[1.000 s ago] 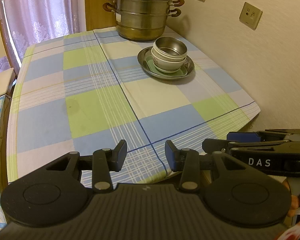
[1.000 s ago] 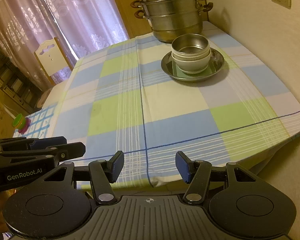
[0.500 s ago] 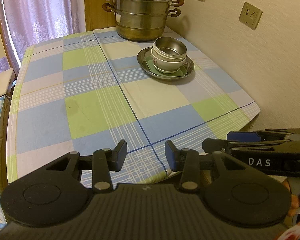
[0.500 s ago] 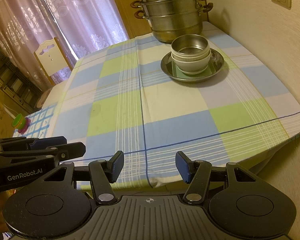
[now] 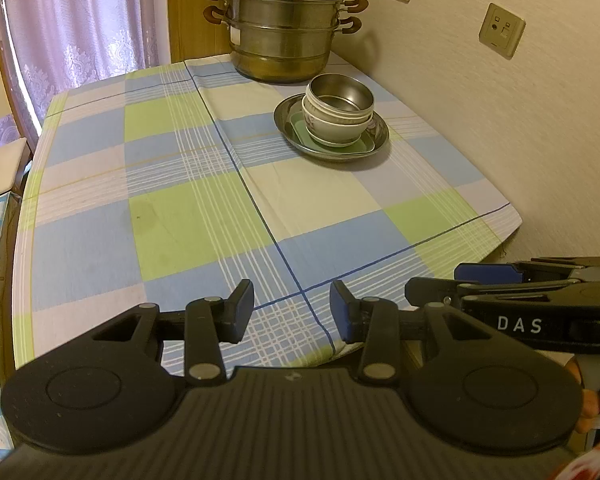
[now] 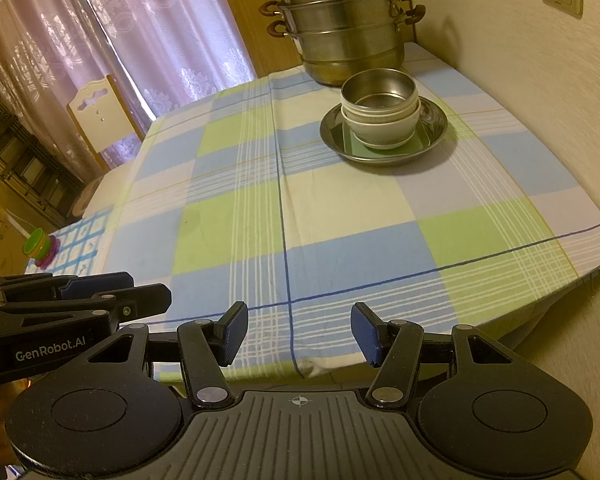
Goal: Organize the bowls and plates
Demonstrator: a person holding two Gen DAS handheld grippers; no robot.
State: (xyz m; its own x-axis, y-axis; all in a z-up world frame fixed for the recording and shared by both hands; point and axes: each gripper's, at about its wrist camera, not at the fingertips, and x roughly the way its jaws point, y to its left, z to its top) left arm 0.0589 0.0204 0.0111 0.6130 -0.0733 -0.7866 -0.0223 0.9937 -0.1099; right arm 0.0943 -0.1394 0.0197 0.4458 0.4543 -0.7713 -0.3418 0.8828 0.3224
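A stack stands at the far right of the table: a round metal plate (image 5: 374, 141) (image 6: 432, 136), a green square plate (image 5: 300, 130) (image 6: 350, 142) on it, white bowls (image 5: 332, 126) (image 6: 380, 128) on that, and a steel bowl (image 5: 340, 94) (image 6: 378, 90) on top. My left gripper (image 5: 292, 312) is open and empty over the table's near edge. My right gripper (image 6: 298, 330) is open and empty, also at the near edge. Each gripper shows from the side in the other's view, the right (image 5: 476, 280) and the left (image 6: 116, 292).
A large steel steamer pot (image 5: 282, 28) (image 6: 342, 28) stands at the back near the wall. A checked cloth (image 5: 204, 208) covers the table. A white chair (image 6: 100, 116) stands at the left side by the curtains. The wall runs along the table's right edge.
Both views have shifted very slightly; the dishes and both grippers' jaws stay as they were.
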